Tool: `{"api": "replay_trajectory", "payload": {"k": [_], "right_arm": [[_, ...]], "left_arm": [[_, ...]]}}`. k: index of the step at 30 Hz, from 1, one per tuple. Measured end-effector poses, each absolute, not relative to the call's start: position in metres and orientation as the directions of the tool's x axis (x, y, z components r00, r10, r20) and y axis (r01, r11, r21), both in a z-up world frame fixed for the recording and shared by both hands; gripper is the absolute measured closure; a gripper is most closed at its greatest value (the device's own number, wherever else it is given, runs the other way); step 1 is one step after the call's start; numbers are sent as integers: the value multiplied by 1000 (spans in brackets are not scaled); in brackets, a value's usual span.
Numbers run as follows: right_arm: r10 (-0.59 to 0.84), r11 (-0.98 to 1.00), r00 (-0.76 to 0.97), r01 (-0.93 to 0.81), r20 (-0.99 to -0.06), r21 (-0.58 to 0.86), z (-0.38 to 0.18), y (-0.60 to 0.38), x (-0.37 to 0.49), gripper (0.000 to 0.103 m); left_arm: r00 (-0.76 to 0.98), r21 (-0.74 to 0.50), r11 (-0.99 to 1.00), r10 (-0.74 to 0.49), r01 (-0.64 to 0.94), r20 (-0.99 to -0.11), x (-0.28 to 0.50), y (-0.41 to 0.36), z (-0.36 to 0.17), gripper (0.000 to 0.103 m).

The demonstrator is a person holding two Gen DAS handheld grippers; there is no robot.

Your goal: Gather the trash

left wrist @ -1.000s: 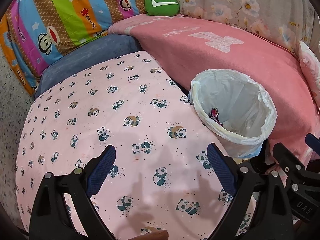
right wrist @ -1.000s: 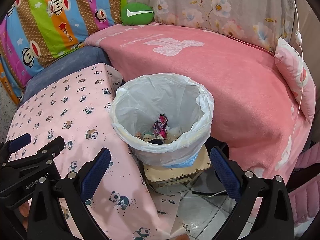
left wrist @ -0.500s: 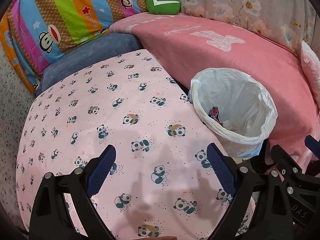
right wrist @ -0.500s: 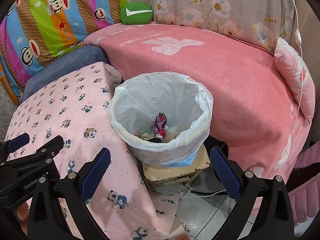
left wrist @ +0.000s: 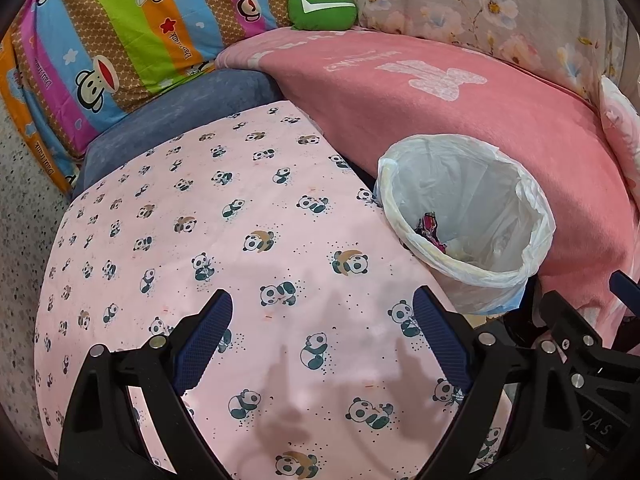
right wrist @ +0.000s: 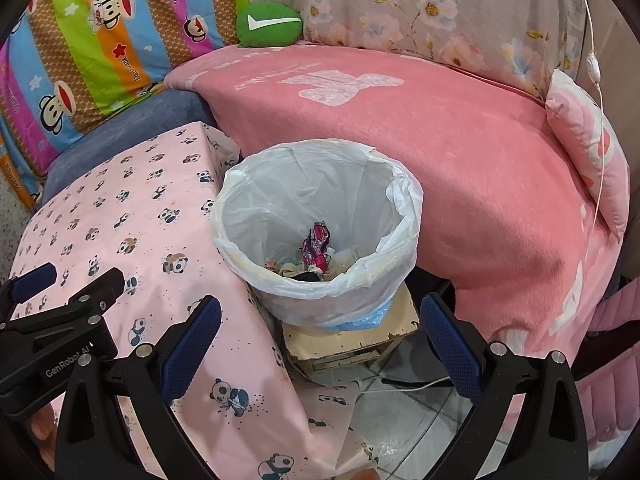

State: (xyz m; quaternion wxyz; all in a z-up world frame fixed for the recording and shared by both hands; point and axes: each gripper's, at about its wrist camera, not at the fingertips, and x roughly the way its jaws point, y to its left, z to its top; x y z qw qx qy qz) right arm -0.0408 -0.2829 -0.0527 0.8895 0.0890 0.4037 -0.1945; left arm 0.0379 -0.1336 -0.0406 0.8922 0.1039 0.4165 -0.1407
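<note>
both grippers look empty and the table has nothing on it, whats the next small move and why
Probably draw both grippers back and end the collecting. The left gripper and right gripper are open and hold nothing, the panda tablecloth shows no litter, and the wrappers already lie inside the lined bin. Floor beyond view is unknown.

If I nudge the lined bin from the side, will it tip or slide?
The bin likely tips easily: it looks nearly empty and perches on a small worn box. Its thin liner is loose, so it would probably crumple rather than transmit a push.
</note>
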Motion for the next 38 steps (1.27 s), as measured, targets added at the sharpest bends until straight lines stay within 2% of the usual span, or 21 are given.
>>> {"api": "replay_trajectory", "payload": {"k": [38], "right_arm": [[-276, 906, 594, 422, -756, 1, -57, -282, -42, 7]], "left_arm": [[589, 42, 935, -187, 353, -787, 40, -134, -45, 16]]}}
